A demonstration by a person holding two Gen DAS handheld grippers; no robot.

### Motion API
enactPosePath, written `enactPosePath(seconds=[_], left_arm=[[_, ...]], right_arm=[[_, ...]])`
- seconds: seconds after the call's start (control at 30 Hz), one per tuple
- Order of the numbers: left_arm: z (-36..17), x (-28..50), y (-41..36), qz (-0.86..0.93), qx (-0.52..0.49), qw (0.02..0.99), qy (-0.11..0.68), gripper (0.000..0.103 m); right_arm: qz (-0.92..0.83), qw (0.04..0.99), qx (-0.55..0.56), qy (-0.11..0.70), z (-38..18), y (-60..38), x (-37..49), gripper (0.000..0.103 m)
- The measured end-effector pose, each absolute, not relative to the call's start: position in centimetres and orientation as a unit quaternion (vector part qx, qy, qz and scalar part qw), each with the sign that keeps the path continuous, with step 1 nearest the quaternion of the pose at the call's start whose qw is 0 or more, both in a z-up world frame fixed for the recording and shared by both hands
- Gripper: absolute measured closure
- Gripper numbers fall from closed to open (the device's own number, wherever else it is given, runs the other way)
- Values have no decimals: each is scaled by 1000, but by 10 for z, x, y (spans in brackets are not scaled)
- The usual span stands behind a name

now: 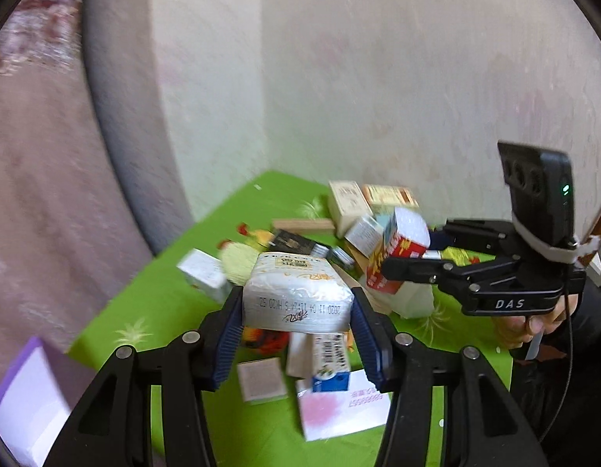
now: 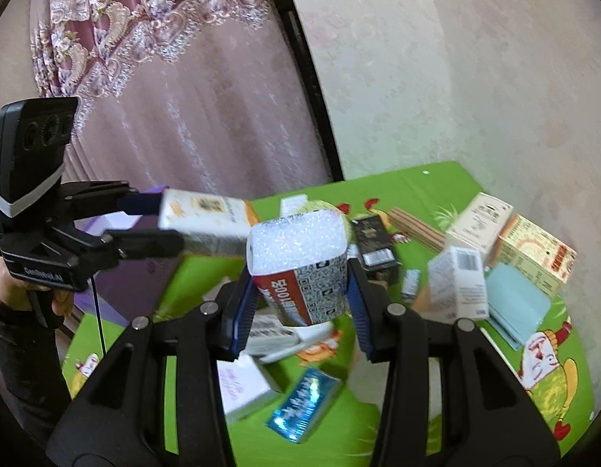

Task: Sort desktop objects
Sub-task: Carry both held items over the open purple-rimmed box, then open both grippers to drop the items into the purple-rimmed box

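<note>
My left gripper (image 1: 296,307) is shut on a white tissue pack (image 1: 296,292) and holds it above the green table (image 1: 160,303). It also shows in the right wrist view (image 2: 172,229), with the pack (image 2: 207,222) between its fingers. My right gripper (image 2: 300,292) is shut on a red and white carton (image 2: 300,264) with a sparkly white top, held above the table (image 2: 417,183). In the left wrist view the right gripper (image 1: 413,249) holds that carton (image 1: 397,249) at right.
Several small boxes lie scattered on the green cloth: cream boxes (image 1: 347,202) near the wall, a black box (image 1: 296,243), a white card (image 1: 339,408), a blue pack (image 2: 304,404), a light blue pack (image 2: 518,307). A purple box (image 1: 28,397) sits at left. A curtain (image 2: 164,97) hangs behind.
</note>
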State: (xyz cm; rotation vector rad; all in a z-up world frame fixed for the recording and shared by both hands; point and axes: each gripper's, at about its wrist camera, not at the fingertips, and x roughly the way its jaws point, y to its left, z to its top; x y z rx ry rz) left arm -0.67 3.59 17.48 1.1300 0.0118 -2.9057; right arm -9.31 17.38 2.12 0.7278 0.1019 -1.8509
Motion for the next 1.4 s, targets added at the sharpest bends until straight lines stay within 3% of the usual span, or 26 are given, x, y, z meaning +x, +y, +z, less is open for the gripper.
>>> enactPosePath(seconds=[0.3, 0.67, 1.13, 1.27, 1.4], left_arm=[[220, 74, 2, -949, 292, 115, 14, 50], [236, 170, -51, -930, 243, 268, 60, 50], [224, 231, -108, -897, 225, 360, 125, 49], [221, 229, -112, -894, 234, 361, 122, 40], [228, 227, -105, -901, 217, 358, 116, 20]], right_arm=[[-747, 592, 297, 55, 74, 131, -59, 56], [-687, 666, 275, 92, 111, 42, -5, 56], [-610, 719, 295, 156, 73, -48, 92, 55], [-595, 717, 321, 172, 60, -62, 97, 50], [-608, 710, 310, 173, 54, -57, 96, 37]])
